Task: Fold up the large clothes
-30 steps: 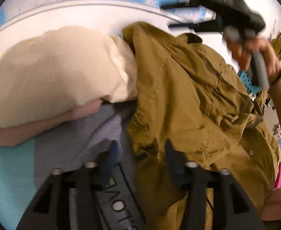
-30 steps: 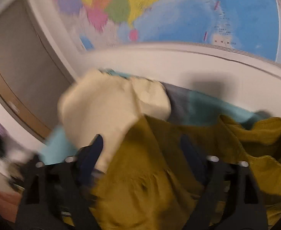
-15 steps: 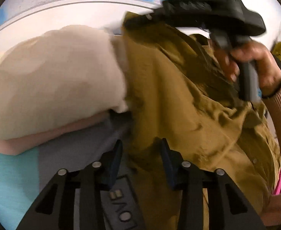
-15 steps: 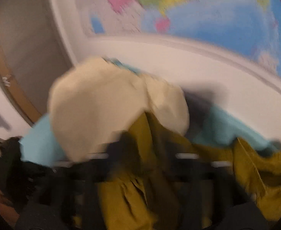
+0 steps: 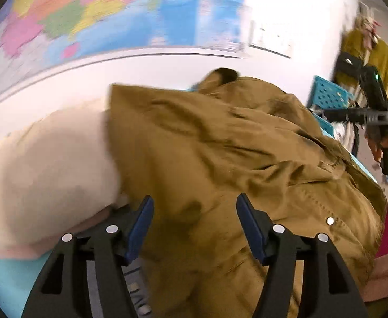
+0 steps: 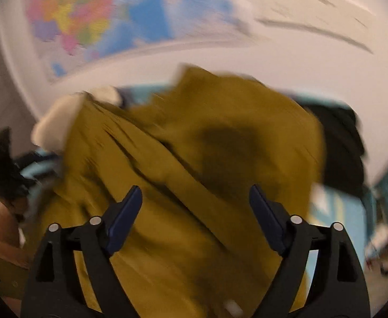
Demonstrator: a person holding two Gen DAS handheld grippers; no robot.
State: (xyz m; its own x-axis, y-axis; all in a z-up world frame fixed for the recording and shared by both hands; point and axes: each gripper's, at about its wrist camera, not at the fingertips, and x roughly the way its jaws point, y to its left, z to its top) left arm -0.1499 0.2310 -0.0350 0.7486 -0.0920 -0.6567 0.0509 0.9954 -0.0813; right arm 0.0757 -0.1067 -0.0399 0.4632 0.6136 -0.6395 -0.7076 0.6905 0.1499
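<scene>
A crumpled olive-brown jacket with snap buttons lies heaped on a bed, filling the middle of both views; in the right wrist view it is blurred. My left gripper is open and empty just above the jacket's near edge. My right gripper is open and empty over the jacket. In the left wrist view the right gripper shows far right, held in a hand, off the jacket.
A cream pillow lies left of the jacket on a teal and grey sheet. A world map hangs on the white wall behind. A teal basket and hanging clothes stand at the right.
The left gripper opened after narrowing on the jacket's edge. The right gripper swung away to the right and stayed open. The jacket's upper part now lies further over the pillow.
</scene>
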